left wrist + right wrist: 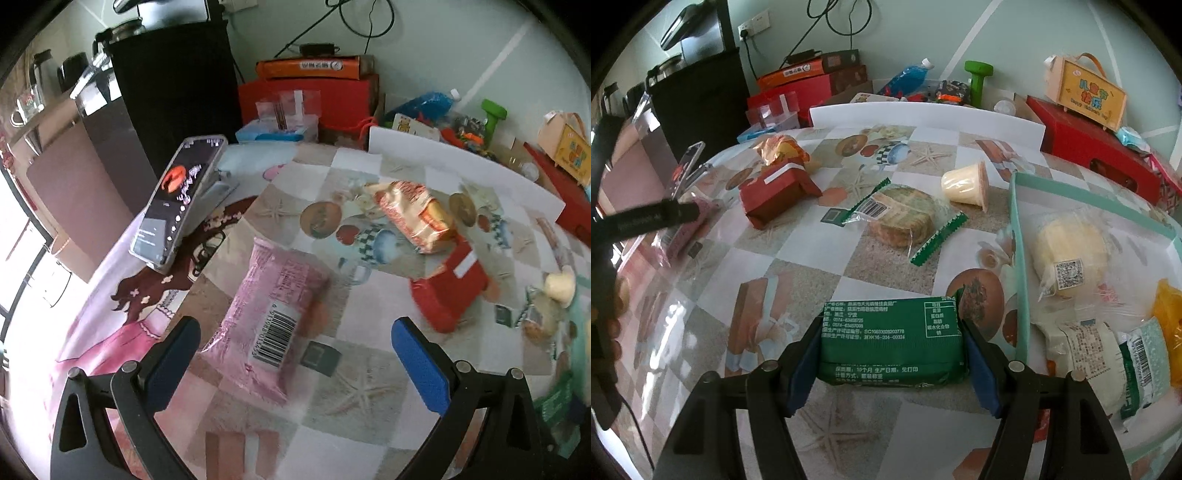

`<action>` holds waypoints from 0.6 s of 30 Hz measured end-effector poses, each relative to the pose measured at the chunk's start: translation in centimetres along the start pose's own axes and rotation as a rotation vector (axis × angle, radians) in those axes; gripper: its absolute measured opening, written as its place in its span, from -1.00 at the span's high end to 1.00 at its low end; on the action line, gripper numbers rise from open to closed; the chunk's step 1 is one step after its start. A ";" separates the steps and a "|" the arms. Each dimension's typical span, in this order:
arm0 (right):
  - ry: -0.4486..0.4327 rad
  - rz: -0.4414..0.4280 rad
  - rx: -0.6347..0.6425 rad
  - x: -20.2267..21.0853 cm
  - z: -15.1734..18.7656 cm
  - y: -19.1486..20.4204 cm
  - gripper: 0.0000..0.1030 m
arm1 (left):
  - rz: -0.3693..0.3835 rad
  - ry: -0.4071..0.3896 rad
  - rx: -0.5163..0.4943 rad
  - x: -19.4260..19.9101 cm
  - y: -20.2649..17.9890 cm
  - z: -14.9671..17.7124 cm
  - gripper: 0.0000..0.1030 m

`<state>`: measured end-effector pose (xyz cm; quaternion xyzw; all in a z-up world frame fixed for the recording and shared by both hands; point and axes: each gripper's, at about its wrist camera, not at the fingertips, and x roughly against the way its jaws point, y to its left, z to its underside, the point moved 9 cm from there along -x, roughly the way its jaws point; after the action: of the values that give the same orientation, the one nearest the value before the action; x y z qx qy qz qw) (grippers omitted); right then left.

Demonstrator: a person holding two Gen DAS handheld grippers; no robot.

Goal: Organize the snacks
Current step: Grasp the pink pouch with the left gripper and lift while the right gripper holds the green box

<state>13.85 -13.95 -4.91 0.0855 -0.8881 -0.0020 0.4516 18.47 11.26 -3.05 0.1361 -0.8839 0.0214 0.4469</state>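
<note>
Clamped between my right gripper's (892, 363) blue pads, a green snack packet (892, 341) is being held above the patterned tablecloth (798, 273), its back panel facing up with white Chinese print and the code SC10633028203778 readable. My left gripper (295, 363) is hanging wide open and empty, angled down over a pink snack packet (264, 314) lying barcode-up on the cloth. Just to my right, a clear bin with a mint-green rim (1015, 258) is holding wrapped snacks, one bearing a QR label. Still on the table are a red packet (775, 194), a round cake in a green-ended wrapper (901, 218) and a tipped pudding cup (966, 182).
</note>
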 end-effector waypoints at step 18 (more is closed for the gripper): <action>-0.004 -0.042 0.043 -1.1 -0.4 4.9 -0.42 | -0.016 0.024 -0.042 -3.5 1.2 0.5 -0.20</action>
<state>14.05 -8.97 -5.16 0.1139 -0.8869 0.0076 0.4477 19.71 13.12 -6.05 0.1332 -0.8777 0.0008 0.4603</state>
